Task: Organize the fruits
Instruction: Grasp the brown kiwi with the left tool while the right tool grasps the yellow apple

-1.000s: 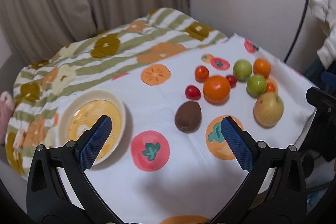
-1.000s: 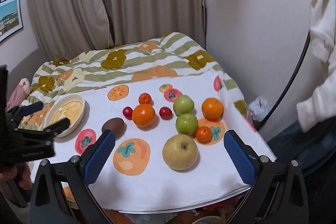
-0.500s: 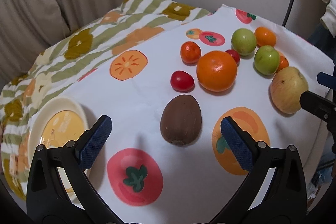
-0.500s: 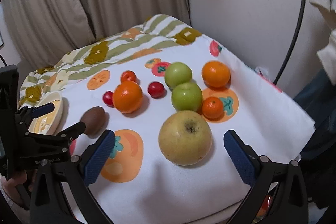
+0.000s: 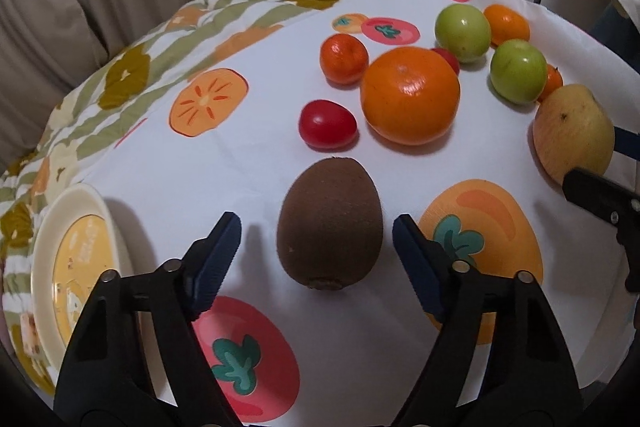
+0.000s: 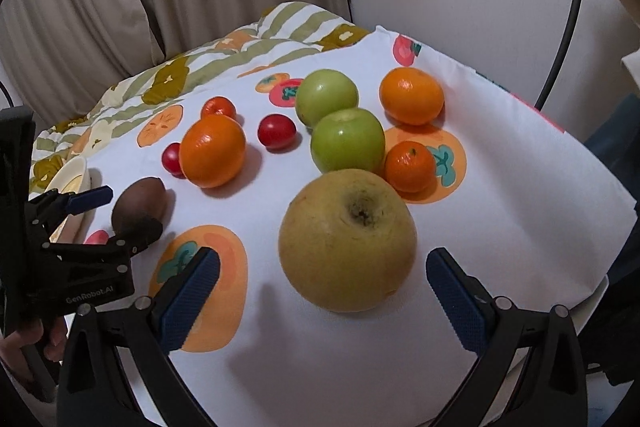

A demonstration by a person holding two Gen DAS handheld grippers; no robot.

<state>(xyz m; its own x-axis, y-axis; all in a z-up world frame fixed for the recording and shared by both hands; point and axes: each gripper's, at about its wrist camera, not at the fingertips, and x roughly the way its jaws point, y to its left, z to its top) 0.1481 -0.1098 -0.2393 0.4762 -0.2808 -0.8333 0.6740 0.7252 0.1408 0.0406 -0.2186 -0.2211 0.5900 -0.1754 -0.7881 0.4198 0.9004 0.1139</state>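
Narrowing since before — left gripper (image 5: 316, 247) jaws closing around untouched kiwi (image 5: 330, 223).

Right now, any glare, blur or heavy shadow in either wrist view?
Left wrist view: sharp, small glare spot on the big orange, soft shadow beside the kiwi. Right wrist view: the yellow apple slightly soft, fisheye bending and dark corners in both.

The large orange (image 5: 410, 95) half hides a red cherry tomato (image 5: 448, 55).
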